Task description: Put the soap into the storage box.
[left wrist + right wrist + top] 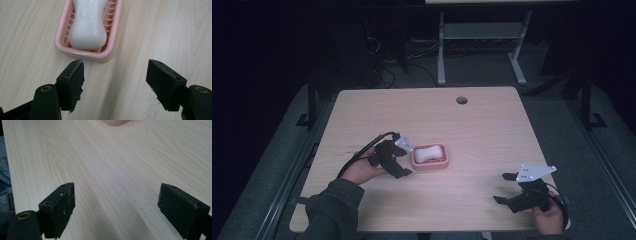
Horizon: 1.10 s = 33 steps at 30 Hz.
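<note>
A white bar of soap lies in a pink slatted soap dish near the middle of the wooden table. My left gripper is open just left of the dish, its jaws spread wide with nothing between them and the dish's near end right in front of them. My right gripper is open over bare wood near the table's front right edge, well apart from the dish. A corner of the pink dish shows at the top of the right gripper view.
A round cable hole sits near the table's far edge. Beyond the table stands another desk's white frame on a dark floor. The table's left edge and the person's clothing lie at the left of the right gripper view.
</note>
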Each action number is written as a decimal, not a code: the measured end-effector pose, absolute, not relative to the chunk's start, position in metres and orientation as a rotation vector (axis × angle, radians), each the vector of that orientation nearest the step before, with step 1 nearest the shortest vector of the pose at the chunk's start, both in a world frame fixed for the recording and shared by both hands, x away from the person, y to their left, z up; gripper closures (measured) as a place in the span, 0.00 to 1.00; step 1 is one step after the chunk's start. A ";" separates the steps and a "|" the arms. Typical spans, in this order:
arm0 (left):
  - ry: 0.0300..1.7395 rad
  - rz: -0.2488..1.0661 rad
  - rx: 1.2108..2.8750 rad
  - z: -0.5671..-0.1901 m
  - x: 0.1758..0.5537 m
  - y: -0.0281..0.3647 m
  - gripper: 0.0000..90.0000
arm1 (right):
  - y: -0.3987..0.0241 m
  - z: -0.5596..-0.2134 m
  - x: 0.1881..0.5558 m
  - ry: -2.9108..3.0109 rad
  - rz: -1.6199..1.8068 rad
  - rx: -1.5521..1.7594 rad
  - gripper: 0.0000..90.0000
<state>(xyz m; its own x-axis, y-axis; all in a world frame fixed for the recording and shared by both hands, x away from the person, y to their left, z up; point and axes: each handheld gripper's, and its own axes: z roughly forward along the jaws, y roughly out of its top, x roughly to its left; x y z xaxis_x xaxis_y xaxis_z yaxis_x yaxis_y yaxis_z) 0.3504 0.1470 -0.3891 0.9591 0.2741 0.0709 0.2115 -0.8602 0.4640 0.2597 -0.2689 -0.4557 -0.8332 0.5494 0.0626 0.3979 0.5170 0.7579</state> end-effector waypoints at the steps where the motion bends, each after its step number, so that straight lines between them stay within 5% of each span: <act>1: 0.345 0.179 2.645 -0.389 0.350 0.148 0.34 | -0.269 -0.456 0.260 2.570 1.211 0.813 0.16; 33: 0.347 0.204 2.632 -0.398 0.317 0.175 0.31 | -0.269 -0.455 0.258 2.561 1.202 0.819 0.16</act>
<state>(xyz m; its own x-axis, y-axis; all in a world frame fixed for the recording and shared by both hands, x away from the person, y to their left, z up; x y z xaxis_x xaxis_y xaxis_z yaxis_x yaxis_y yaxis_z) 0.3171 0.1750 -0.3975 0.9568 0.2786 0.0830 0.2079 -0.8553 0.4745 0.2583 -0.2692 -0.4548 -0.8278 0.5584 0.0553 0.3992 0.5169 0.7573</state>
